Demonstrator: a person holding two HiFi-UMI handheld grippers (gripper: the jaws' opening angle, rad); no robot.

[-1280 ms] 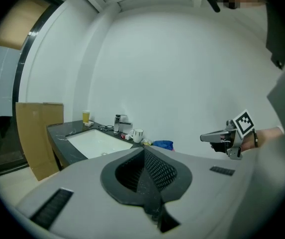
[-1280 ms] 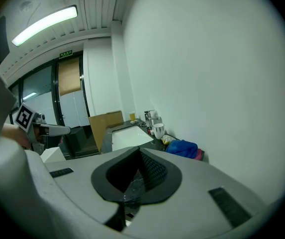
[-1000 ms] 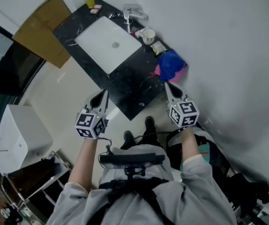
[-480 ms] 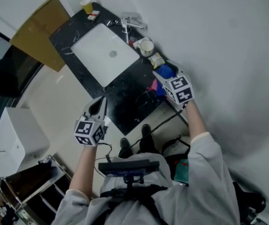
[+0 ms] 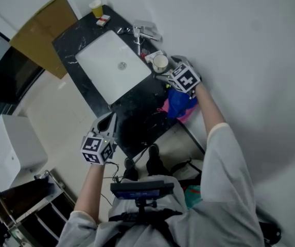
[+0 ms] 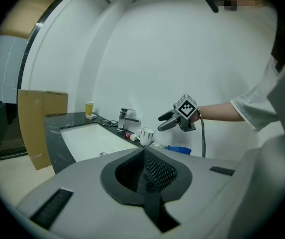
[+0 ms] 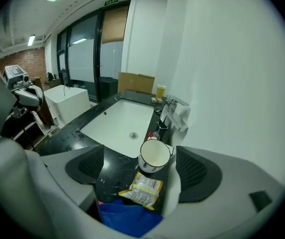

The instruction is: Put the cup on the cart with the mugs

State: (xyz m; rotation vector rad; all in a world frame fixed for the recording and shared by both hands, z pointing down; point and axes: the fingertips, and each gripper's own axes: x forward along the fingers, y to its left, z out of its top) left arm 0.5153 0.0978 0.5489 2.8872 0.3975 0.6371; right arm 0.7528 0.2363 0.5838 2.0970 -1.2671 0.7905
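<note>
The cup is a white mug with a dark rim, upright on the black counter between the tap and a snack packet. My right gripper hovers just short of it, its jaws opening. In the right gripper view the cup stands ahead of the spread pads, untouched. From the left gripper view the cup sits below and left of the right gripper. My left gripper hangs off the counter's near edge, shut on nothing.
A white sink basin and tap lie beyond the cup. A yellow snack packet and blue cloth lie nearer me. A yellow cup stands at the far end. A shelved cart is at lower left.
My right gripper has swung from near my body out over the counter to the cup, and its jaws have spread apart. The left gripper has barely moved.
</note>
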